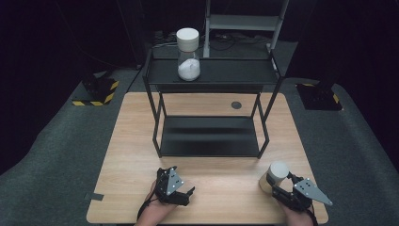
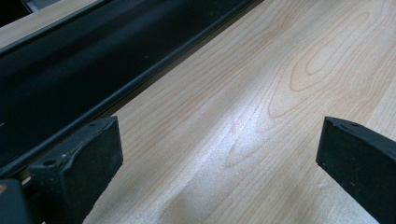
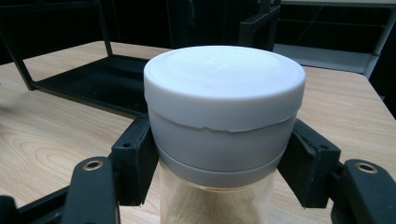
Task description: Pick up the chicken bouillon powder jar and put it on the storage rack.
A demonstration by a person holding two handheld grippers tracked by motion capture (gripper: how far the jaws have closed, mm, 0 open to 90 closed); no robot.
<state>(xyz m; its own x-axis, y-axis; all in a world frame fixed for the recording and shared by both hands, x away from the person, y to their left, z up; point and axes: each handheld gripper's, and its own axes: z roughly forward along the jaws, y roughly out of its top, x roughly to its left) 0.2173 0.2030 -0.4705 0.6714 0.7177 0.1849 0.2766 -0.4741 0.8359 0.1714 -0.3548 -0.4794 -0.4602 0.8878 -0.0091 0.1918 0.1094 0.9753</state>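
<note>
Right gripper (image 1: 274, 184), near the table's (image 1: 131, 141) front right corner, was clamped on a jar (image 1: 275, 175) standing upright on the wood, both pads pressed against the lower band of its lid; left gripper (image 1: 181, 188) sat at the front centre with jaws spread apart over bare tabletop, nothing between them. Jar as catalogued: broad white cap (image 3: 224, 88) with a stepped rim, clear glass body below holding a pale beige fill (seen in the right gripper view). A similar white-capped jar (image 1: 188, 55) with white contents stood on the top shelf of the black rack (image 1: 209, 136) behind.
</note>
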